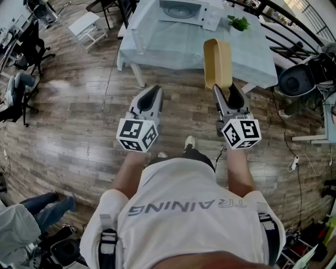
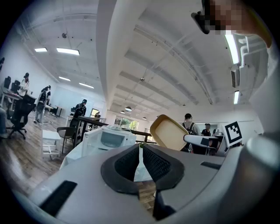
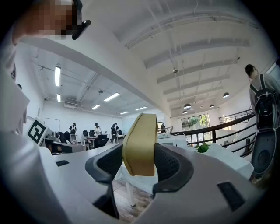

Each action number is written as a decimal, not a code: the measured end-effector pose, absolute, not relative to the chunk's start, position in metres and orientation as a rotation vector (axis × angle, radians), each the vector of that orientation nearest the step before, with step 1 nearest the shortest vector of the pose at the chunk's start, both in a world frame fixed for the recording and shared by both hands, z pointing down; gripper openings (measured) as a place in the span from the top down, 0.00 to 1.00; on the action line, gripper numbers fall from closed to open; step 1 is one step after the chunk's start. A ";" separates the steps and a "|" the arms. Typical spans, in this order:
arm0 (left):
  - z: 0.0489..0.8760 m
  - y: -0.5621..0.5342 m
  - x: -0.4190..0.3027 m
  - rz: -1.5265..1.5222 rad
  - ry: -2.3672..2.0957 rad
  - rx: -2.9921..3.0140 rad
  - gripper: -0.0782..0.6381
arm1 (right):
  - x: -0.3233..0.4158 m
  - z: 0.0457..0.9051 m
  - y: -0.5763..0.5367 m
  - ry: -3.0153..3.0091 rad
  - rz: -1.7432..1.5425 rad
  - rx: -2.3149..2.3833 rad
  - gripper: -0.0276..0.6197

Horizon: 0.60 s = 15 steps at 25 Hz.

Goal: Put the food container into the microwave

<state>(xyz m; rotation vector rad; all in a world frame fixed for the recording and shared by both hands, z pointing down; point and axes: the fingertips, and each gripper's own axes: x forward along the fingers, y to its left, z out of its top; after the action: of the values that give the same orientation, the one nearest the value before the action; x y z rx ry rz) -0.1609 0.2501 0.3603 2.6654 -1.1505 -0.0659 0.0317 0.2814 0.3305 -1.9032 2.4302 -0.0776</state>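
A tan food container [image 1: 217,63] stands on edge in my right gripper [image 1: 227,88], which is shut on its rim; the right gripper view shows the container [image 3: 141,143] pinched between the black pads. My left gripper [image 1: 153,94] is shut and holds nothing, its pads [image 2: 151,164] almost touching. The white microwave [image 1: 185,11] sits on the far table [image 1: 178,47] ahead, its door open to the left. In the left gripper view the microwave [image 2: 109,138] is ahead on the left and the container [image 2: 169,132] is held up at the right.
A small green plant [image 1: 239,23] stands on the table to the right of the microwave. A white stool [image 1: 88,26] is far left, office chairs [image 1: 26,47] along the left edge. Black equipment [image 1: 302,76] and cables [image 1: 299,157] lie on the wooden floor at right.
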 end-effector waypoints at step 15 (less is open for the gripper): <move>0.365 0.236 -0.158 -0.060 -1.173 2.644 0.82 | 0.034 0.331 0.261 2.435 -0.106 -1.847 0.59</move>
<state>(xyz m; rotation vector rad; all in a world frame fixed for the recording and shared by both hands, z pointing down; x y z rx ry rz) -0.1580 0.2358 0.3646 2.6435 -1.1732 -0.0601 0.0344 0.2609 0.3312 -1.8470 2.4353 -0.1062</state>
